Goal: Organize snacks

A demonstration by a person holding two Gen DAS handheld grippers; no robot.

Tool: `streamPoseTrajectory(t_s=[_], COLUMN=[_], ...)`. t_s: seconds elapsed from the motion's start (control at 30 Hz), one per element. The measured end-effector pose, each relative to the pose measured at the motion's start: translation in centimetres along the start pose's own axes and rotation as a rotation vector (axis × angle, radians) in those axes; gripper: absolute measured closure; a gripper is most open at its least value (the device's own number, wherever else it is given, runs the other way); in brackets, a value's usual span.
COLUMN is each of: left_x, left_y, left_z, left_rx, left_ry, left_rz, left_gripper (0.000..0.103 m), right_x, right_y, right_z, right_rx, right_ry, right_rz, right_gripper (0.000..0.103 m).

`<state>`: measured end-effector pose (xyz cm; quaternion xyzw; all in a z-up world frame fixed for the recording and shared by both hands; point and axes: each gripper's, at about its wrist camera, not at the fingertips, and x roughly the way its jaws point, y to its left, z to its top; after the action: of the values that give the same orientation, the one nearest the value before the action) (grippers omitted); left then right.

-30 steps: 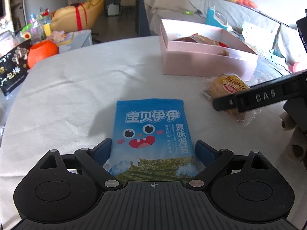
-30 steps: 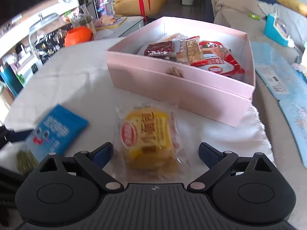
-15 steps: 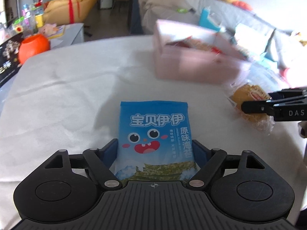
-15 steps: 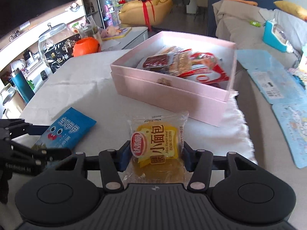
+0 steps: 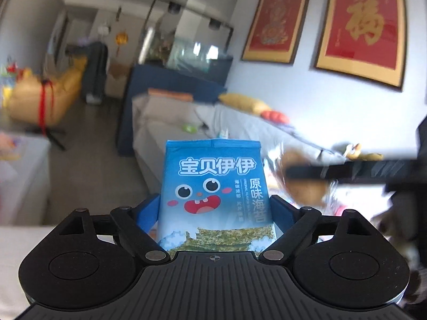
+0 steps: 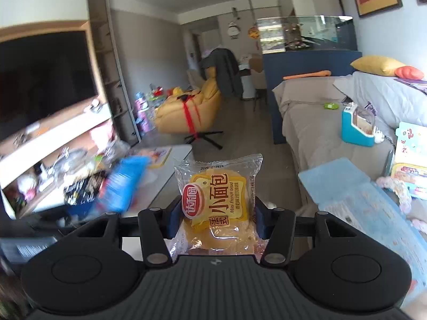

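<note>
Both grippers raised, gripping seaweed pack [image 5: 213, 200] and bread [image 6: 217, 208].

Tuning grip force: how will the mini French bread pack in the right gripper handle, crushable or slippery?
Probably crushable: the mini French bread pack holds a soft bun in thin clear film, pinched at both sides by the right gripper. Likely light, since it stands up from that side pinch alone. The glossy, crinkled film may slip, so squeeze moderately.

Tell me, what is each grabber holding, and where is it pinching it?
The left gripper pinches the blue seaweed packet by its lower side edges. The right gripper squeezes the yellow bread packet by its sides, around the middle.
</note>
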<state>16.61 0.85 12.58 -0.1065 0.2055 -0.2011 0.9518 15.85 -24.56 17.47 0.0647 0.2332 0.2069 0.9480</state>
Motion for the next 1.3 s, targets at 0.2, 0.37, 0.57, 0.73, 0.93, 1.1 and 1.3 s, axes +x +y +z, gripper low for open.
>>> streamPoseTrajectory(t_s=[0.2, 0.37, 0.57, 0.73, 0.93, 1.1, 1.3], left_x=[7.4, 3.4, -4.0, -8.9, -9.9, -8.9, -8.5], left_y=[2.4, 3.5, 1.8, -0.5, -1.3, -2.2, -2.7], left_z=[-4.2, -3.6, -7.3, -14.3, -18.6, -18.8, -19.0], left_rx=[0.010, -0.087, -0.050, 0.020, -0.002, 0.048, 0.087], left_ry=[0.147, 0.048, 0.147, 0.211, 0.227, 0.225, 0.241], left_rz=[0.068, 0.069, 0.097, 0.288, 0.351, 0.411, 0.438], left_gripper=[0.021, 0.021, 0.022, 0.021, 0.021, 0.021, 0.021], right_x=[8.5, 8.9, 5.2, 2.0, 2.3, 2.7, 2.7], right_y=[-1.1, -3.7, -4.6, -2.4, 2.2, 4.9, 4.2], right_z=[1.1, -1.7, -7.1, -13.3, -20.0, -22.8, -22.8], right_rx=[0.036, 0.092, 0.131, 0.112, 0.064, -0.115, -0.064], right_ry=[0.153, 0.194, 0.216, 0.244, 0.354, 0.316, 0.313], right_rz=[-0.050, -0.062, -0.102, -0.132, -0.089, -0.232, -0.251], right_gripper=[0.024, 0.024, 0.021, 0.016, 0.015, 0.000, 0.000])
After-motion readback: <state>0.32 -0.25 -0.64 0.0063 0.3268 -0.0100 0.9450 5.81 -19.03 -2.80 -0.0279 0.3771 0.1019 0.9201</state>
